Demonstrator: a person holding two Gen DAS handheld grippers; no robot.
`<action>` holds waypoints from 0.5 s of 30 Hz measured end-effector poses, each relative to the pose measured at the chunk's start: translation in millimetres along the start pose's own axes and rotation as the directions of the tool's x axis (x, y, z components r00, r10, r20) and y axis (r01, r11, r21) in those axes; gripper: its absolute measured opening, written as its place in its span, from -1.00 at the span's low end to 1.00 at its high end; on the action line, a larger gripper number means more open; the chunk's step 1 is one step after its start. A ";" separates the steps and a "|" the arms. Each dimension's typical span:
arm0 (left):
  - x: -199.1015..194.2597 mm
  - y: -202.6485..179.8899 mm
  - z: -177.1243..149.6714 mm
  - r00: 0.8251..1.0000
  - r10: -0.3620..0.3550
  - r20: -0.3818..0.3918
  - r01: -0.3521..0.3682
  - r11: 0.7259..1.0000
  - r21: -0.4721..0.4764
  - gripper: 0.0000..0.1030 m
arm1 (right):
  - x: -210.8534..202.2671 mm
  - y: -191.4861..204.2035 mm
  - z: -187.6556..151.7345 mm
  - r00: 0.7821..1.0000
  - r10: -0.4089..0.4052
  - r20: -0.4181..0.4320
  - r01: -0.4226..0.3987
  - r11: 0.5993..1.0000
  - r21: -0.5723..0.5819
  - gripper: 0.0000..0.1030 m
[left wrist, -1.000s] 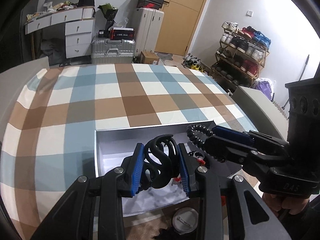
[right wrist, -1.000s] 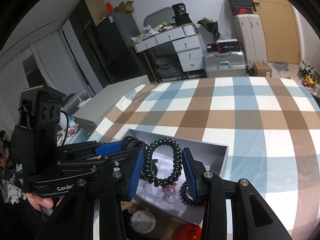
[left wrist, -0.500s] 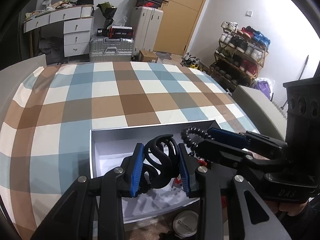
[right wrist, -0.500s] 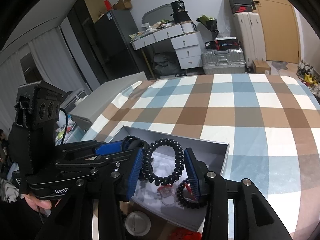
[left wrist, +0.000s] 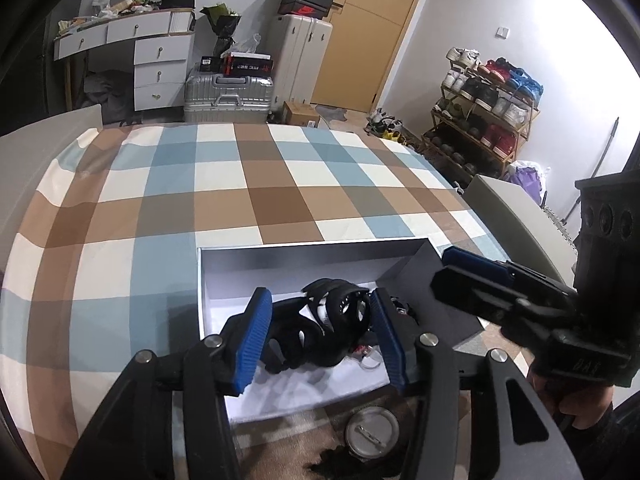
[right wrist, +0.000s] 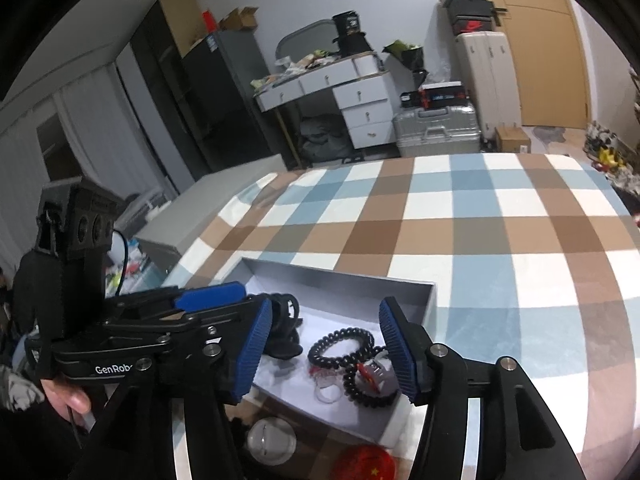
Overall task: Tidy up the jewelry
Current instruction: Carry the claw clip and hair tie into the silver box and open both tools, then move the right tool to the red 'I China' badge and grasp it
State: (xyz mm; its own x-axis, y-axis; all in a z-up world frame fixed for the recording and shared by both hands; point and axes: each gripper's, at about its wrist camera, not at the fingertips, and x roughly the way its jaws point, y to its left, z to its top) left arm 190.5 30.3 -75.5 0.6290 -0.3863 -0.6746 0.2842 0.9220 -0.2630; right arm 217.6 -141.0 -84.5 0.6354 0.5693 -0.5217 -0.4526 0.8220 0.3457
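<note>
Found a shallow grey box (left wrist: 312,246) with a white floor sitting on a brown, blue and white checked cloth (left wrist: 256,184). Saw both claws hanging over its near half, tilted downward.

Noted the left claw (left wrist: 318,300) spread, jaws just having been opening. Saw a black hair clip (left wrist: 320,328) between its blue pads (left wrist: 254,336), with a gap showing on either side and neither pad pressing on it. Judged the clip to be resting on the white floor toward the box's left half.

Noted the right claw (right wrist: 326,308) spread wider, jaws likewise just having been opening. Saw a black coiled hair tie (right wrist: 344,344) lying loose on the box floor below and between its pads (right wrist: 400,356), one loop running close by the right-hand pad; could not tell whether touching. Picked out a small red-and-grey piece (right wrist: 370,372) and a clear ring (right wrist: 326,392) beside the tie, all inside the box.

Caught each claw from the other's camera: the right one (left wrist: 460,264) at the box's right corner, the left one (right wrist: 212,296) at its left side just beside the clip.

Spotted a round silver badge (left wrist: 372,426) on the cloth just outside the box's near wall, and a round red thing (right wrist: 364,464) near it.
</note>
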 end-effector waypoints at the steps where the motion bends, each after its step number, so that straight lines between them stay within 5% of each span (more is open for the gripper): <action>1: -2.9 -1.3 -0.5 1.000 0.005 0.007 -0.005 1.000 0.005 -0.02 | -5.2 0.0 0.0 1.000 -0.002 0.015 0.002 1.000 0.004 0.20; 15: -40.4 -17.7 -11.0 0.981 0.139 0.138 -0.141 0.990 0.004 0.25 | -61.1 29.3 -5.1 0.990 -0.035 0.138 0.044 0.997 -0.064 0.68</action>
State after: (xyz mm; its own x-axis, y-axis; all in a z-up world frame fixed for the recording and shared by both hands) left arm 152.1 30.0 -51.1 0.7564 -0.2540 -0.6028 0.1955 0.9672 -0.1622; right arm 162.3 -151.7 -46.5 0.7308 0.5371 -0.4211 -0.4633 0.8435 0.2718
